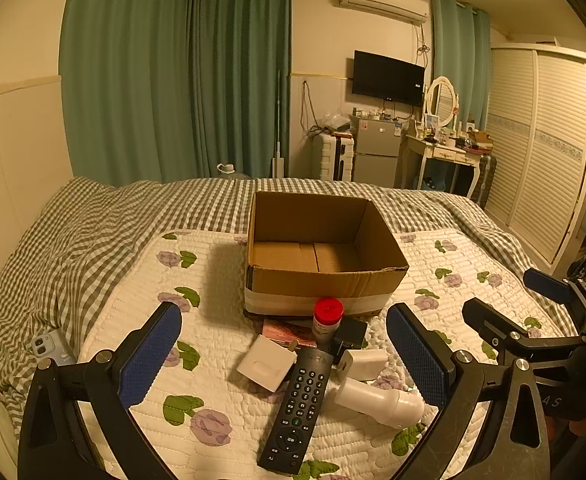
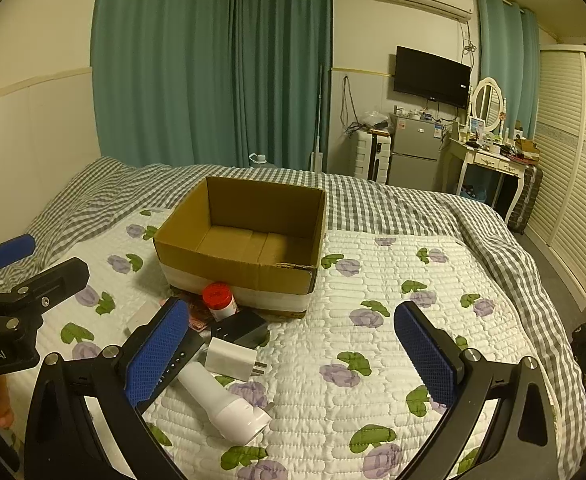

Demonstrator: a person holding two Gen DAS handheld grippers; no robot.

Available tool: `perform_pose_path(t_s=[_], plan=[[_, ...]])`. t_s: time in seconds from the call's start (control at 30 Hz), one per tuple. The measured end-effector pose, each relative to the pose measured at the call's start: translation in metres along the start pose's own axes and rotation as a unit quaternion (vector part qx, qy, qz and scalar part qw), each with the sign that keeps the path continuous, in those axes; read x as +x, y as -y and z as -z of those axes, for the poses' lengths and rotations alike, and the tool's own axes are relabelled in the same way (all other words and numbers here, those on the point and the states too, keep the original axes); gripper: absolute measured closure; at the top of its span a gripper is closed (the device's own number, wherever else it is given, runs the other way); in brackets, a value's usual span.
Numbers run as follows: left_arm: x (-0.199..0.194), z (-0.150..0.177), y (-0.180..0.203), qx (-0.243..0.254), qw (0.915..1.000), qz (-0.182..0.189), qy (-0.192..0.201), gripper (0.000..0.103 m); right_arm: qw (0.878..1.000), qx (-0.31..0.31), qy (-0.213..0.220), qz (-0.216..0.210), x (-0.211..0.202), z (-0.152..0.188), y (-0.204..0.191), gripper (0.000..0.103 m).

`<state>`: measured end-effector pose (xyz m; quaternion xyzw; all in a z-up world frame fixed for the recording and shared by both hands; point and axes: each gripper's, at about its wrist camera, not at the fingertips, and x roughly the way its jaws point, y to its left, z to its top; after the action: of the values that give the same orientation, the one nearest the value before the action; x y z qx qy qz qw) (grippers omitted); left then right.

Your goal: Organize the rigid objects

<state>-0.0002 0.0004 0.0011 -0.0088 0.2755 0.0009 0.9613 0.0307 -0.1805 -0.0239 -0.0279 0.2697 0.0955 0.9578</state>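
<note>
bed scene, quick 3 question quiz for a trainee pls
1. True or false: the cardboard box already holds an item.
2. Which lies nearest the left tongs? A) remote control B) red-capped bottle C) black charger
3. Fill in: both the left and the right tongs are ____.

Key: 1 false, its visible floor is bare. 2 A. 3 open.

On the bed — one cardboard box, one remote, two chargers, white and black, one red-capped bottle, one white flashlight.
</note>
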Motion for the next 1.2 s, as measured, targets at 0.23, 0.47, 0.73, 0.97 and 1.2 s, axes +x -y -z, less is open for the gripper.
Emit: perform_pose_path(t_s=[0.23, 0.47, 0.73, 0.97, 1.2], plan=[[-0.0004, -0.0009, -0.0001, 0.001, 1.0000, -0.002, 0.000, 0.000, 1.000, 0.001, -0.001, 0.000, 0.0002, 0.0005, 0.0003, 0.000], [-0.0003, -0.0010, 0.0000, 0.002, 1.0000, -0.001, 0.000, 0.000, 1.000, 0.002, -0.002, 0.000, 0.0003, 0.0001, 0.0004, 0.000], [0.0008, -0.0004, 0.0001, 0.002, 1.0000, -0.005, 0.002, 0.000, 1.000, 0.003, -0.001, 0.000, 0.0001, 0.0002, 0.0007, 0.000], [0.0002, 0.0007, -0.0005, 0.002, 1.0000, -0.004, 0.002, 0.000, 1.000, 0.003, -0.002, 0.000, 0.0003, 0.0004, 0.0010, 0.000], [-0.0005, 0.0009, -0.0013, 0.010, 0.9999, -0.003, 0.003, 0.000, 1.000, 0.003, -0.001, 0.000, 0.0003, 0.0005, 0.0012, 0.000]])
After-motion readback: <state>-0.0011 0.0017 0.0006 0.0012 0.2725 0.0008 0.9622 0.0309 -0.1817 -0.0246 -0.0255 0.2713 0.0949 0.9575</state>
